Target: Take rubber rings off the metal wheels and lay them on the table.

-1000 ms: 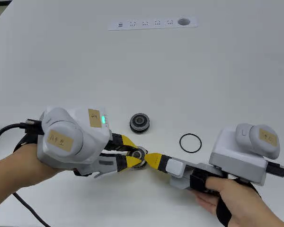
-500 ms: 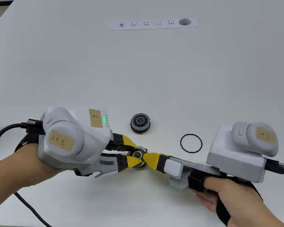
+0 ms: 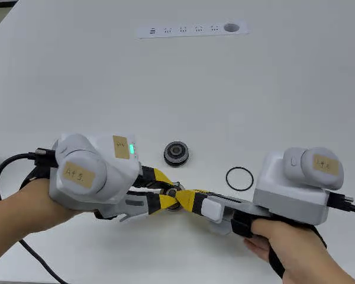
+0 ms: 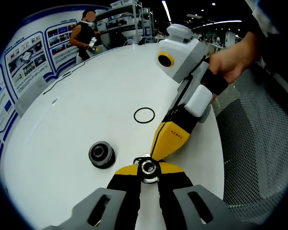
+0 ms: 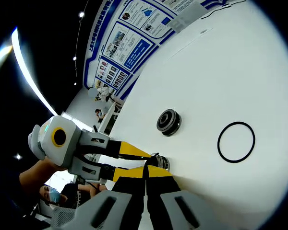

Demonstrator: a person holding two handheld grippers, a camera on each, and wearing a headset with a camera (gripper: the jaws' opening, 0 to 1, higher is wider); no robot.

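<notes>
Metal wheel (image 3: 173, 194) kept clamped by left gripper (image 3: 165, 190).
Right gripper (image 3: 186, 199), jaws pressed together, had been pushed nearer its rim; peeling was judged begun.

Left tongs (image 3: 168, 193) and right tongs (image 3: 187, 200) meet nose to nose at the wheel (image 4: 148, 167) pinched in the left pair, barring passage there. Just beyond, a second wheel (image 3: 176, 153) and a ring (image 3: 239, 178) lie apart, with a gap between. The farther surface (image 3: 254, 89) runs free to the power strip (image 3: 191, 28).
</notes>
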